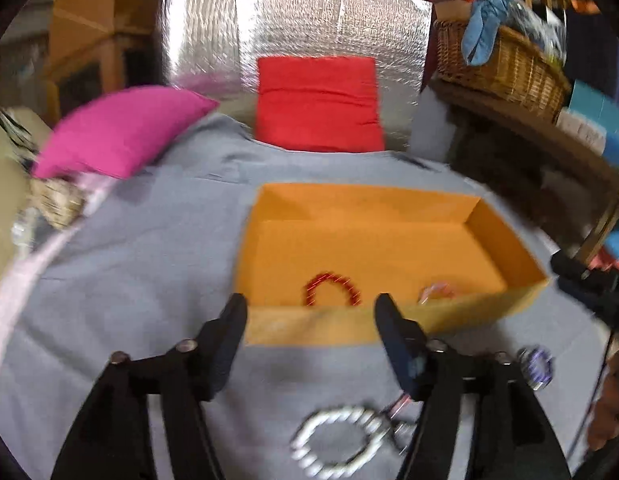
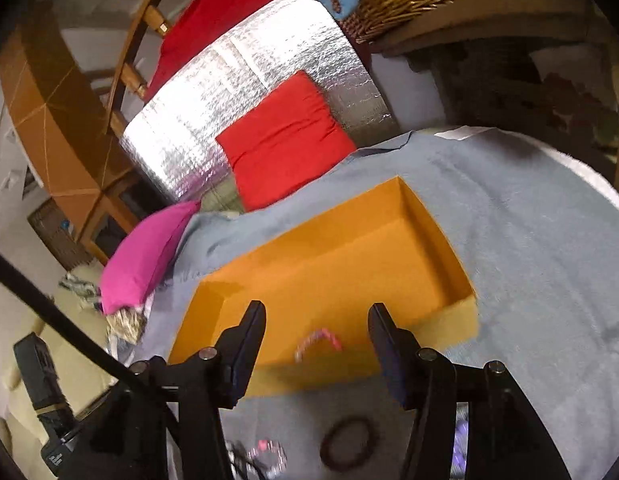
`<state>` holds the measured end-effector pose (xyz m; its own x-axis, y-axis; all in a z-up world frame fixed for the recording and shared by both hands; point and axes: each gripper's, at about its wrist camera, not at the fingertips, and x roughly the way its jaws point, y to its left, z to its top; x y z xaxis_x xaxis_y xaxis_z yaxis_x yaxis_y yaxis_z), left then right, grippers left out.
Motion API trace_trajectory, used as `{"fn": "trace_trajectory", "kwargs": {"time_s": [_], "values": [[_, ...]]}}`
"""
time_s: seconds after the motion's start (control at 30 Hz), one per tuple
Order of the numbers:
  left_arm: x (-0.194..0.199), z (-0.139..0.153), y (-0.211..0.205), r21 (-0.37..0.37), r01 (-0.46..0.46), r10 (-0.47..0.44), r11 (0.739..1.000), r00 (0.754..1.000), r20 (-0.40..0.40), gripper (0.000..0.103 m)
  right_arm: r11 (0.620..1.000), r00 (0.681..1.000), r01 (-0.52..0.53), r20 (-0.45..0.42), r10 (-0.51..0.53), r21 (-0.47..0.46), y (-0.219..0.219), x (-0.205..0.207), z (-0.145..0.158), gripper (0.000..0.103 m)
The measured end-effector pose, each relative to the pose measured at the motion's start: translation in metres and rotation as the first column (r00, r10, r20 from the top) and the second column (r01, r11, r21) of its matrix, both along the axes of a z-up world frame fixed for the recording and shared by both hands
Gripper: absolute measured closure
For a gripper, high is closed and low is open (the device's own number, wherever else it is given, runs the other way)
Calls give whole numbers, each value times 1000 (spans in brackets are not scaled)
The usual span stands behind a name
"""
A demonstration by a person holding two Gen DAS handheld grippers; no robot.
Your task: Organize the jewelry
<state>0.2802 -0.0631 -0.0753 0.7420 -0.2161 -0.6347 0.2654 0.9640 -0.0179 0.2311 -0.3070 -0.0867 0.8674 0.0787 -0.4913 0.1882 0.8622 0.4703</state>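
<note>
Both tongs, left [image 1: 311, 304] and right [image 2: 317, 312], gape empty over the orange box [image 1: 509, 240]. Its near wall half hides a red bracelet [image 1: 331, 286]. The pink bracelet [image 2: 317, 342] is blurred.

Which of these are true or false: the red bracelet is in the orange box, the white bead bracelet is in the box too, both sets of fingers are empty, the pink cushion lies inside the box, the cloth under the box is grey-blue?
1. The red bracelet lies in the orange box. True.
2. The white bead bracelet is in the box. False: it lies on the cloth, outside it.
3. The left fingers and right fingers hold nothing. True.
4. The pink cushion lies inside the box. False: it sits apart, at the cloth's far edge.
5. The cloth is grey-blue. True.
</note>
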Motion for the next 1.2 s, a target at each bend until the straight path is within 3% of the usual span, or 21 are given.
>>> {"fn": "trace_trajectory", "kwargs": {"time_s": [0.1,0.23,0.37,0.53,0.77,1.2], "values": [[-23,2,9,63,-44,44,997,999,-3,33,998,999,1,-52,-4,-60,12,-16,2,46],[-51,-3,25,66,-82,83,994,996,-22,25,990,991,-31,-131,12,-137,32,-50,-6,41],[-62,-7,28,87,-95,98,992,995,-34,25,987,980,-64,-195,34,-149,43,-68,-21,41],[-62,-6,27,125,-97,98,987,995,-2,25,981,973,-90,-227,50,-171,47,-64,-32,41],[-57,-14,20,148,-85,90,985,996,-26,25,981,962,-107,-264,62,-159,54,-48,-37,41],[-53,-19,18,160,-82,90,984,995,-42,25,977,961,-137,-262,90,-166,63,-48,-34,40]]}}
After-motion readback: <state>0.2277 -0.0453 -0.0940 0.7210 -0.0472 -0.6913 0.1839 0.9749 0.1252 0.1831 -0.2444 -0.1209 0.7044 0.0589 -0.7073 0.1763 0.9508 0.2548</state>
